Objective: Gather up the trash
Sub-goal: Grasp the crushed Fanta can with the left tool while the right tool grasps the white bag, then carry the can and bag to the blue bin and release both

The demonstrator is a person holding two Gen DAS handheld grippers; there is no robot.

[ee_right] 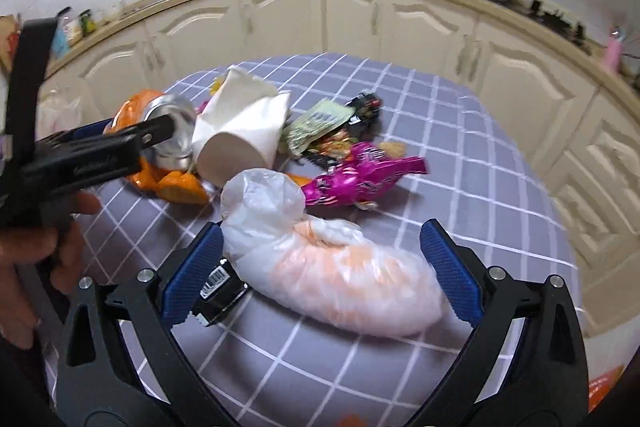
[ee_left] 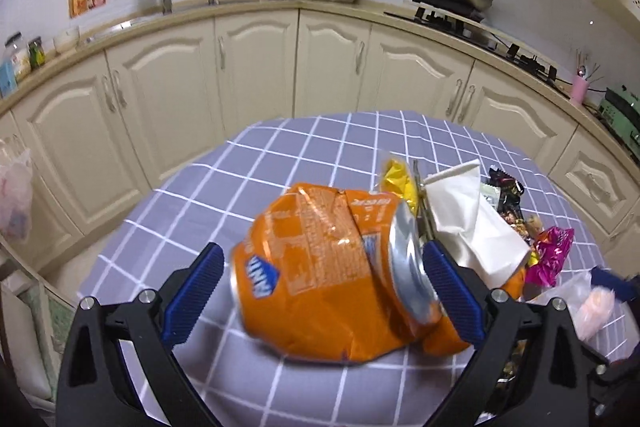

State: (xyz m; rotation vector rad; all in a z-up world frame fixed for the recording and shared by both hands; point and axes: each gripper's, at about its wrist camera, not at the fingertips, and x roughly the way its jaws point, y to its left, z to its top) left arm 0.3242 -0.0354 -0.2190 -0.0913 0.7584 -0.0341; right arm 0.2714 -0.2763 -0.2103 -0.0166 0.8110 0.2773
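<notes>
Here the left gripper (ee_left: 322,291) has its blue pads spread wide around an orange snack bag (ee_left: 320,275) lying on the checked tablecloth (ee_left: 256,163), the right pad touching the bag's silver mouth. The right gripper (ee_right: 320,267) (equally spread) straddles a translucent plastic bag (ee_right: 332,271) of something peach-coloured. Between both lie a white paper cup (ee_right: 240,131) and a magenta wrapper (ee_right: 360,179).
</notes>
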